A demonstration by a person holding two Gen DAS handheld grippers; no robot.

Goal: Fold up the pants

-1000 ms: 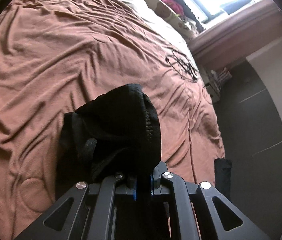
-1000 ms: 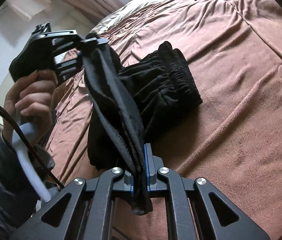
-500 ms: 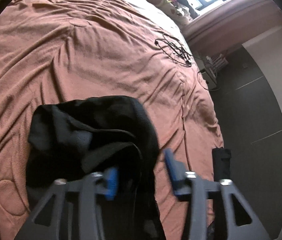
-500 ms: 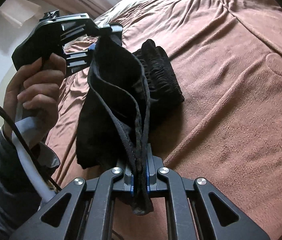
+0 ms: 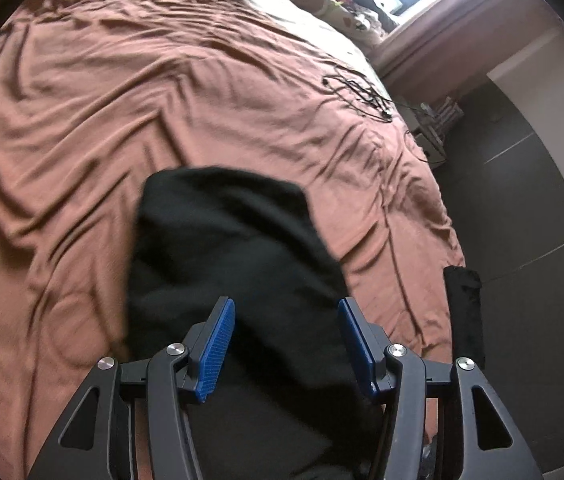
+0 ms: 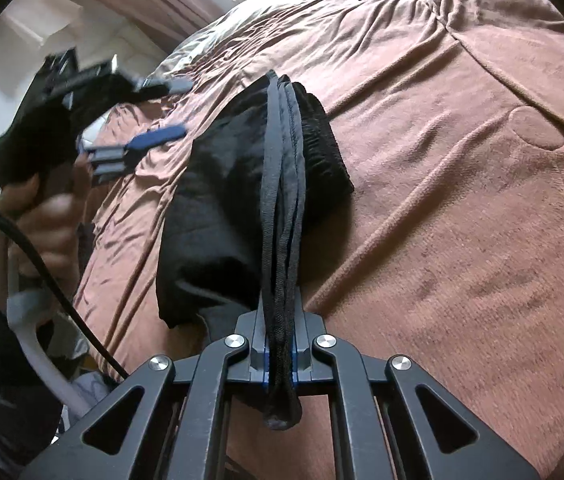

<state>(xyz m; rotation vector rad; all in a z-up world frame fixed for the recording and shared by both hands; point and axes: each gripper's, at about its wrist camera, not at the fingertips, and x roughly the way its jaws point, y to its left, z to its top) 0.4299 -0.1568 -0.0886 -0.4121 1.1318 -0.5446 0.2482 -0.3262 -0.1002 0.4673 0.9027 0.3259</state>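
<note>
The black pants (image 5: 226, 240) lie bunched on the brown bedspread (image 5: 122, 100), blurred in the left wrist view. My left gripper (image 5: 286, 340) hovers over them, its blue pads (image 5: 218, 344) spread wide and touching no cloth. In the right wrist view the left gripper (image 6: 182, 109) is off to the left of the pants (image 6: 218, 216), clear of them. My right gripper (image 6: 280, 356) is shut on a folded edge of the pants, with a seam and cord running up from its jaws. The waistband (image 6: 322, 148) rests on the bed beyond.
A tangled black cable (image 5: 358, 92) lies near the far right edge of the bed. Dark floor (image 5: 522, 200) runs along the right side, with a black cloth strip (image 5: 464, 312) hanging at the bed's edge. A person's hand (image 6: 42, 216) holds the left gripper's handle.
My left gripper opened and let go of the pants, then drew away to the left. The released cloth dropped onto the bed. The right gripper kept its hold and stayed put.
</note>
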